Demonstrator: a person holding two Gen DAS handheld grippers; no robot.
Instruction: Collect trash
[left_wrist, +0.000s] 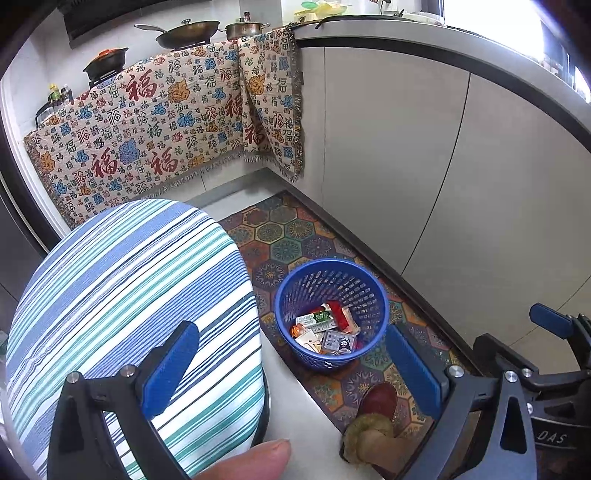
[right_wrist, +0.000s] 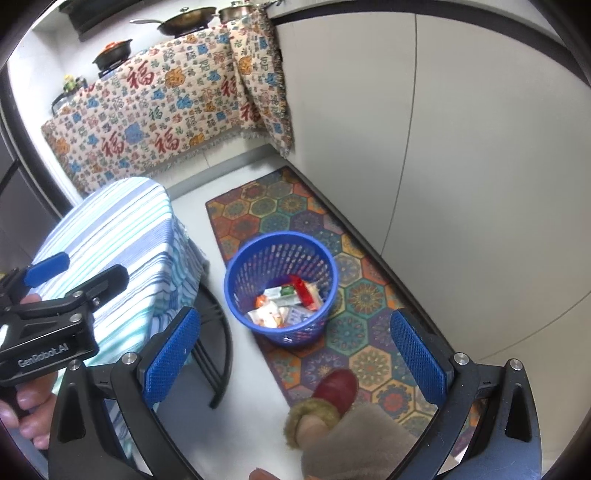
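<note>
Trash sits in one blue perforated plastic basket (left_wrist: 330, 314), round and mesh-walled, low centre of my left view on the hexagon-patterned mat (left_wrist: 291, 240), and I count roughly half a dozen crinkly wrappers (left_wrist: 325, 330) and small cartons inside, though the pile is too jumbled for an exact number. Both tools are spread wide with nothing between their textured blue pads: left gripper (left_wrist: 295, 373) over the striped cloth-covered stool (left_wrist: 122, 295) and basket, right gripper (right_wrist: 295, 363) framing the basket from below. Upper left, I see one fringed patterned blanket (left_wrist: 159, 129) draped under three lidded metal pans (left_wrist: 184, 31), and one red fur-trimmed slipper (right_wrist: 330, 391) on the mat.
</note>
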